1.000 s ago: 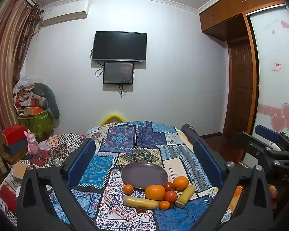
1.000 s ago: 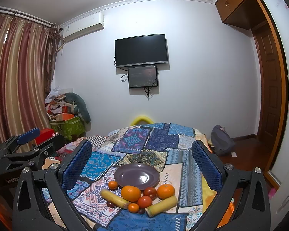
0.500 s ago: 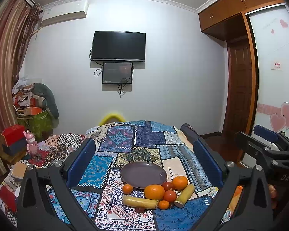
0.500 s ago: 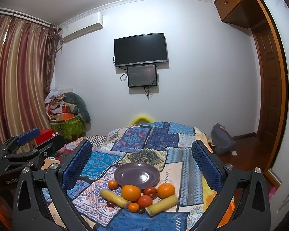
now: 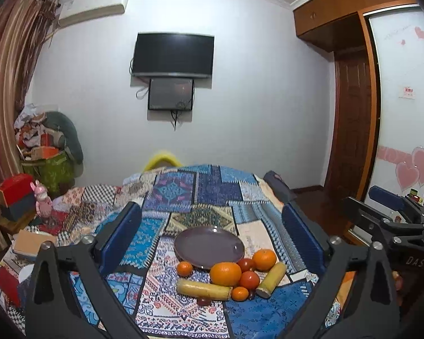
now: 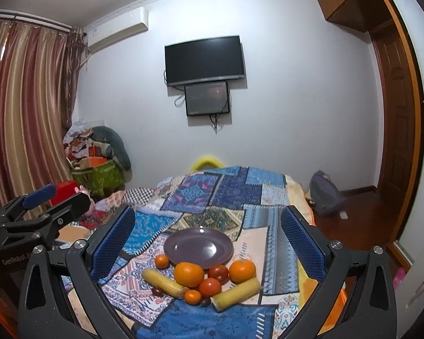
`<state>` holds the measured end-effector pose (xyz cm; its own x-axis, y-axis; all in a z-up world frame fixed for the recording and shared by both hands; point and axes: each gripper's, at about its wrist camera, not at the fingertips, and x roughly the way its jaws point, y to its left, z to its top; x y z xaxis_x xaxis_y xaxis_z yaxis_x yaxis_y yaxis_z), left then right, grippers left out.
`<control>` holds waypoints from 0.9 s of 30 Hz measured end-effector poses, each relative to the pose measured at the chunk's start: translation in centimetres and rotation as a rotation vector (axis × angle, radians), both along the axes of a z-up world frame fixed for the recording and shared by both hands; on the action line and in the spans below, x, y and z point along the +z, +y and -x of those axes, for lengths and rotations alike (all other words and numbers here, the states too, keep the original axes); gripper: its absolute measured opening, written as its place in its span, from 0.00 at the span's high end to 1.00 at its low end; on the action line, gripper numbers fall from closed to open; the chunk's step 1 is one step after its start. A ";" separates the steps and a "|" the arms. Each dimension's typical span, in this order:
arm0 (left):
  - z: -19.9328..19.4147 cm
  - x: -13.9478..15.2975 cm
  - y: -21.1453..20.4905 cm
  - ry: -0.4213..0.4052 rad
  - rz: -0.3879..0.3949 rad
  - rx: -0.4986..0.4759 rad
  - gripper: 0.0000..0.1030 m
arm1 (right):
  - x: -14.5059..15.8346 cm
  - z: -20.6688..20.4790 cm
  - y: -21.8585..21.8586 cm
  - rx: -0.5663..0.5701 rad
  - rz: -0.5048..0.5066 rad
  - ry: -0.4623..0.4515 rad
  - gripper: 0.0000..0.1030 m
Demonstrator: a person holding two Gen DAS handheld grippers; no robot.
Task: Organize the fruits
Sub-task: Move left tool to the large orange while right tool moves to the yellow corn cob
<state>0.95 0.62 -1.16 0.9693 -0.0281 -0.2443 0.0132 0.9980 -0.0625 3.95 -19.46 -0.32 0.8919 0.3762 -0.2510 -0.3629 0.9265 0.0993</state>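
Observation:
An empty purple plate [image 5: 209, 247] [image 6: 198, 244] lies on a patchwork cloth [image 5: 183, 197]. Just in front of it sits a cluster of fruit: a large orange [image 5: 225, 273] [image 6: 188, 274], a second orange [image 5: 264, 259], two small mandarins [image 5: 184, 269], two tomatoes [image 5: 249, 279], two yellow stalk pieces [image 5: 203, 289] [image 6: 237, 292] and small dark fruits [image 6: 157, 291]. My left gripper [image 5: 210, 214] hovers short of the fruit; its jaws are closing from wide apart, with nothing between the pads. My right gripper [image 6: 207, 214] is open beside it and holds nothing.
A grey backpack [image 6: 325, 197] lies on the wooden floor at the right. Boxes and a heap of clutter [image 5: 45, 152] fill the left corner by the curtain. A pink toy [image 5: 42, 197] stands at the cloth's left edge. A television hangs on the far wall.

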 end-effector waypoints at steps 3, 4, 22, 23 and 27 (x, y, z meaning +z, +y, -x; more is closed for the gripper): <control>-1.2 -1.0 0.5 0.058 0.015 -0.011 0.14 | -1.2 -1.2 -0.1 0.005 0.014 0.057 0.12; -1.7 -1.4 0.7 0.080 0.019 -0.012 0.15 | -1.6 -1.6 -0.1 0.005 0.020 0.077 0.16; -10.6 -13.3 1.9 0.491 0.041 -0.024 0.16 | -11.0 -8.9 -1.4 -0.007 0.076 0.460 0.35; -11.0 -14.0 1.8 0.515 0.044 -0.024 0.15 | -11.5 -9.3 -1.4 -0.011 0.078 0.480 0.35; -12.7 -16.4 1.3 0.585 0.046 -0.015 0.13 | -13.6 -10.5 -1.1 -0.027 0.099 0.542 0.35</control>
<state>13.66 1.93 -17.55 0.6734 -0.0643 -0.7365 -0.0224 0.9940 -0.1073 14.48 -20.52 -13.92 0.6338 0.3064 -0.7102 -0.2599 0.9492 0.1775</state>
